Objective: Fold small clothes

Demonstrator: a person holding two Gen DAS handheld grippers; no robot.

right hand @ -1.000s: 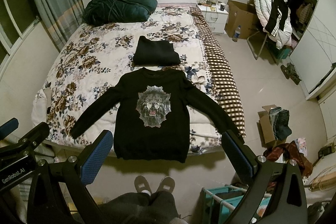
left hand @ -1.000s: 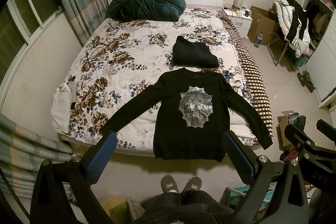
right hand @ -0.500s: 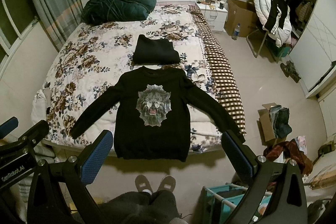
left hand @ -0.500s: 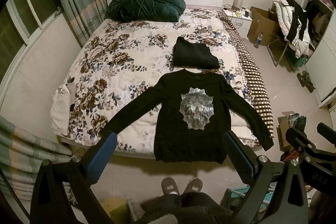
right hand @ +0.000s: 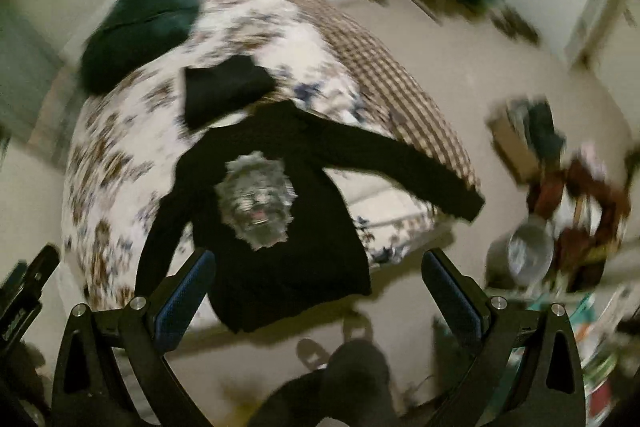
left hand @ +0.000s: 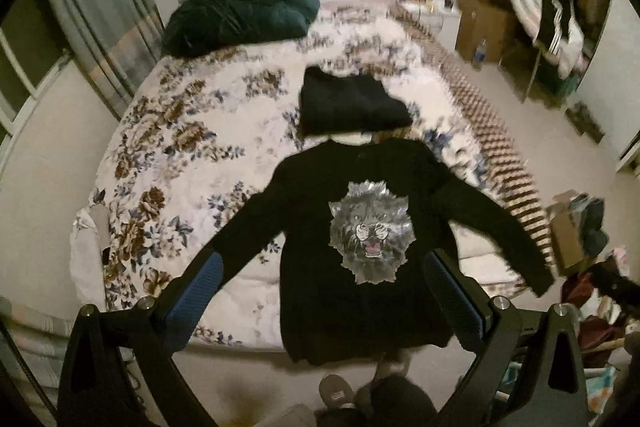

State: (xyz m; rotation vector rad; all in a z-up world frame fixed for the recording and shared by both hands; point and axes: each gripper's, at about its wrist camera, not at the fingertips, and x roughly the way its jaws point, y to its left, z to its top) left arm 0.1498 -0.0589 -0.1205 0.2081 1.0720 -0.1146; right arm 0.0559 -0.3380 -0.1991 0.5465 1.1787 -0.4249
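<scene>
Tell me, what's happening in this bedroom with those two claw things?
A person stands at the foot of the bed with a two-finger gripper in each hand. A black sweater with a lion print lies spread flat, sleeves out, waiting to be folded. Behind it sits an already folded dark garment. The left gripper and right gripper are both open and hold nothing yet.

Black tool (left hand: 322,291) frames, blue pads (left hand: 196,291), silver screws.

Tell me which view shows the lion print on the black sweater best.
The left wrist view: the lion print sits near centre, nearly upright and only mildly blurred, teeth and mane readable. In the right wrist view the same print is tilted and smeared by motion blur, its features hard to make out.
</scene>
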